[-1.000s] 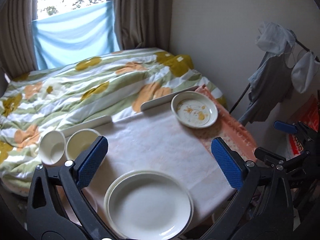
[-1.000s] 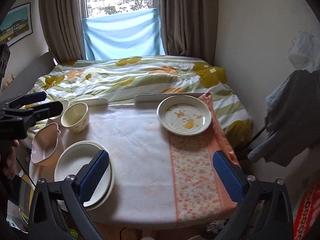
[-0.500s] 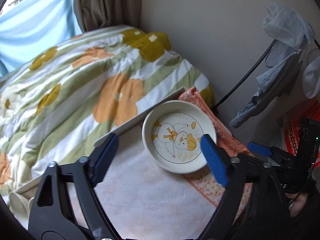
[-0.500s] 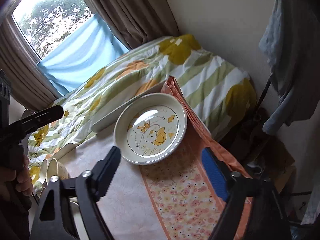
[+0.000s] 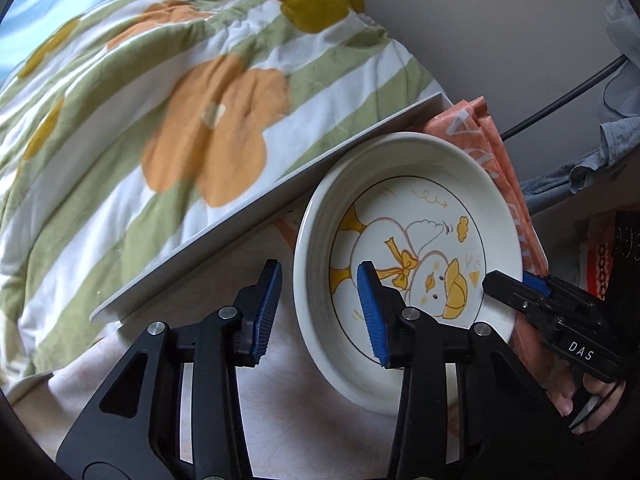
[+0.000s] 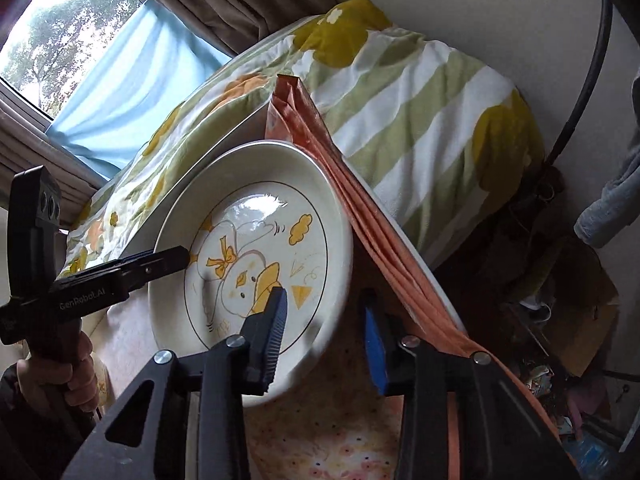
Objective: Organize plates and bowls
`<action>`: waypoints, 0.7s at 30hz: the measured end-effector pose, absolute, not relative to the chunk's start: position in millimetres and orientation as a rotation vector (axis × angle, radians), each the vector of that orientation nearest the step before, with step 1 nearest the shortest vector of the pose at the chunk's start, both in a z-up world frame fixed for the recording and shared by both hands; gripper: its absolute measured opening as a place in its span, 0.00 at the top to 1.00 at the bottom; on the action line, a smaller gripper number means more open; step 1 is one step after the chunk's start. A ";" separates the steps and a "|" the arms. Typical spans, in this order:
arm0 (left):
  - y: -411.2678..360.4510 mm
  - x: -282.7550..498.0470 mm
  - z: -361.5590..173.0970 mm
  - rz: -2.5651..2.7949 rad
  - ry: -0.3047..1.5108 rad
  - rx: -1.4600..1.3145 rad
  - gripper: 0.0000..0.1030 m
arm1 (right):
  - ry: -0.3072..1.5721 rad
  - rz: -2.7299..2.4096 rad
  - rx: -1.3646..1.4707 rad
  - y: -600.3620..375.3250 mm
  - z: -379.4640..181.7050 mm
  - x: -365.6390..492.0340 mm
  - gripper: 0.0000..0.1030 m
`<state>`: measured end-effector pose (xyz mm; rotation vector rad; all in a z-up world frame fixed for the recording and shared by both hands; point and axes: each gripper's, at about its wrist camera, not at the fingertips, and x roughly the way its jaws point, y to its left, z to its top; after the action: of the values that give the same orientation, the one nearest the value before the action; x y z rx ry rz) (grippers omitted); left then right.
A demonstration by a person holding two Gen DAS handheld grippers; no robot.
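Observation:
A white deep plate with a yellow duck drawing (image 5: 420,248) lies at the table's far right corner, and it also shows in the right wrist view (image 6: 256,264). My left gripper (image 5: 318,312) is open and straddles the plate's left rim, one finger outside and one over the inside. My right gripper (image 6: 326,332) is open and straddles the plate's right rim. Each gripper's finger shows in the other view, over the plate's opposite edge. The other plates and bowls are out of view.
A pale tablecloth (image 5: 132,372) and a folded orange floral runner (image 6: 352,216) cover the table. A bed with a flowered quilt (image 5: 168,92) lies just behind the table's back edge. Clothes hang at the right (image 5: 616,40). Clutter lies on the floor at the right (image 6: 560,320).
Both grippers have moved in close to the duck plate and narrowed from wide open, so each now straddles an opposite rim. The plate has not moved.

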<state>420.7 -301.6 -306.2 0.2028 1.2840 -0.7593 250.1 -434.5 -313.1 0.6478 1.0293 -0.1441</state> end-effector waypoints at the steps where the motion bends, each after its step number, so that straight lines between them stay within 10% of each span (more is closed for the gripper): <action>1: -301.1 421.3 -306.9 -0.759 1.285 0.201 0.68 | 1.029 -0.147 0.642 -434.1 -313.3 252.2 0.73; 5: -301.3 423.4 -306.5 -0.761 1.291 0.217 0.86 | 1.038 -0.165 0.625 -432.5 -315.5 255.7 0.87; 21: -297.5 400.0 -271.0 -0.731 1.211 0.256 0.87 | 1.004 -0.161 0.612 -436.0 -294.8 243.9 0.88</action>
<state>400.0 -297.5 -271.0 0.2556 1.2108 -0.7315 243.9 -436.0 -294.8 0.6121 1.0043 -0.1610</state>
